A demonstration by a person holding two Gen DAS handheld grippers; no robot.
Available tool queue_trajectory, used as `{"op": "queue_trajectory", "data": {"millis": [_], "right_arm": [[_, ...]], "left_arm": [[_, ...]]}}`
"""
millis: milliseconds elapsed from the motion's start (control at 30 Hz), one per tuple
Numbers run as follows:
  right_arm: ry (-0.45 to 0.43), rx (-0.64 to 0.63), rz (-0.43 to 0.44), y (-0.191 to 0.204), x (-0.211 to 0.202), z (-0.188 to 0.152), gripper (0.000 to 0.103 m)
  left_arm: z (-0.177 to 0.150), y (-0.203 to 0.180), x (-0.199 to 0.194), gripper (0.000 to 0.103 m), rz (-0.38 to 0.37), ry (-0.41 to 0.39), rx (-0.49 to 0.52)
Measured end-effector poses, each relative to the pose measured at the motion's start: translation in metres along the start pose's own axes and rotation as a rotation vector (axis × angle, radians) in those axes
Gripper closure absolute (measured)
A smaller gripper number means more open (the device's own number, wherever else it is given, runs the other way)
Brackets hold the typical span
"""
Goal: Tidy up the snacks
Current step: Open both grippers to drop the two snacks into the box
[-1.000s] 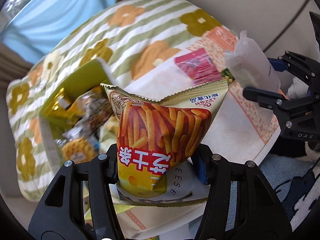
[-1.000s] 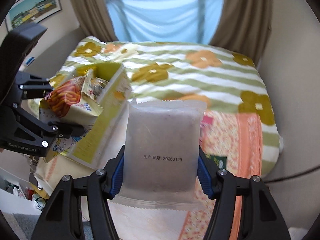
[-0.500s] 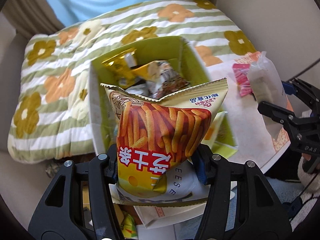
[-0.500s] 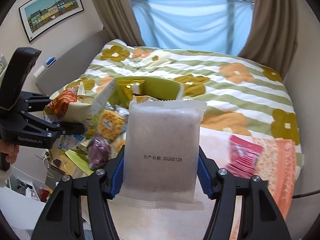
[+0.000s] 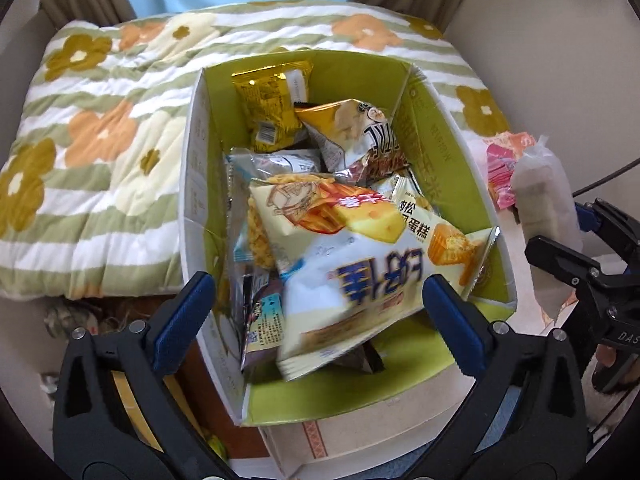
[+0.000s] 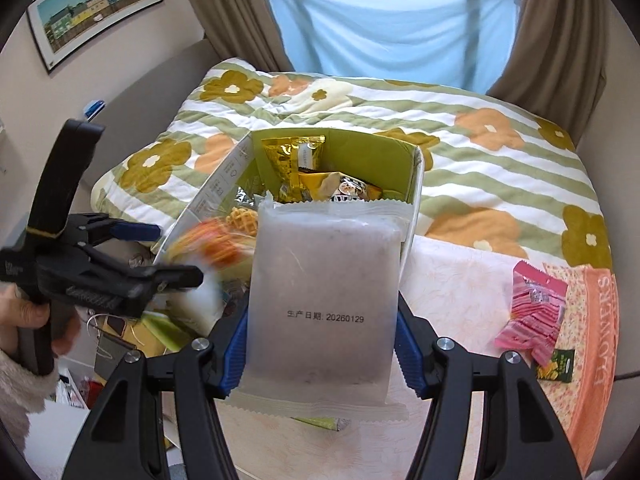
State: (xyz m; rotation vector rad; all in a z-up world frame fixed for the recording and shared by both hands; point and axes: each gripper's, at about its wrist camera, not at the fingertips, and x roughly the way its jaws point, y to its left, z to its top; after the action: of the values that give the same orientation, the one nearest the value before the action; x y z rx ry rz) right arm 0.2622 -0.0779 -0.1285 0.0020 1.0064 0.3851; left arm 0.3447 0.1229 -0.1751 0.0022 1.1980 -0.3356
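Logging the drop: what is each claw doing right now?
Left claw: opening, chip bag falling free into box.
Right claw: shut on white packet.

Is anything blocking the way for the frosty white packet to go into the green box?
Nothing visible does. The white packet, gripped in the right claw, sits just before the green box, whose top is open. The box is quite full, and the opening left claw hovers over the cheese-stick bag.

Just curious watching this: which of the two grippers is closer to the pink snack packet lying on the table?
Right. The right gripper, shut on a frosted white packet, is just beside the pink snack packet; the left gripper, jaws opening, is over the green box, farther away.
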Motion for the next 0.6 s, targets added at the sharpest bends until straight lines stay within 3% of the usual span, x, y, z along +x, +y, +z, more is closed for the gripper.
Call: {"op": "queue_trajectory", "data": {"millis": [133, 333, 467, 500, 567, 600], "right_arm": [[0.004, 0.025, 0.005, 0.001, 0.001, -0.004, 0.044], [0.006, 0.002, 0.043, 0.006, 0.006, -0.004, 0.044], [0.016, -0.027, 0.054, 0.013, 0.013, 0.001, 0.044], [0.031, -0.032, 0.056, 0.015, 0.017, 0.002, 0.041], [0.019, -0.038, 0.077, 0.016, 0.019, 0.000, 0.024], [0.005, -0.036, 0.079, 0.016, 0.017, -0.002, 0.008]], "left_arm": [[-0.019, 0.003, -0.014, 0.000, -0.033, -0.055, -0.086], [-0.041, -0.005, -0.046, 0.000, 0.029, -0.158, -0.155], [-0.047, -0.001, -0.057, 0.000, 0.009, -0.207, -0.218], [-0.048, 0.000, -0.059, 0.000, 0.001, -0.217, -0.235], [-0.053, 0.004, -0.062, 0.000, -0.011, -0.234, -0.262], [-0.055, 0.005, -0.061, 0.000, -0.013, -0.232, -0.263]]}}
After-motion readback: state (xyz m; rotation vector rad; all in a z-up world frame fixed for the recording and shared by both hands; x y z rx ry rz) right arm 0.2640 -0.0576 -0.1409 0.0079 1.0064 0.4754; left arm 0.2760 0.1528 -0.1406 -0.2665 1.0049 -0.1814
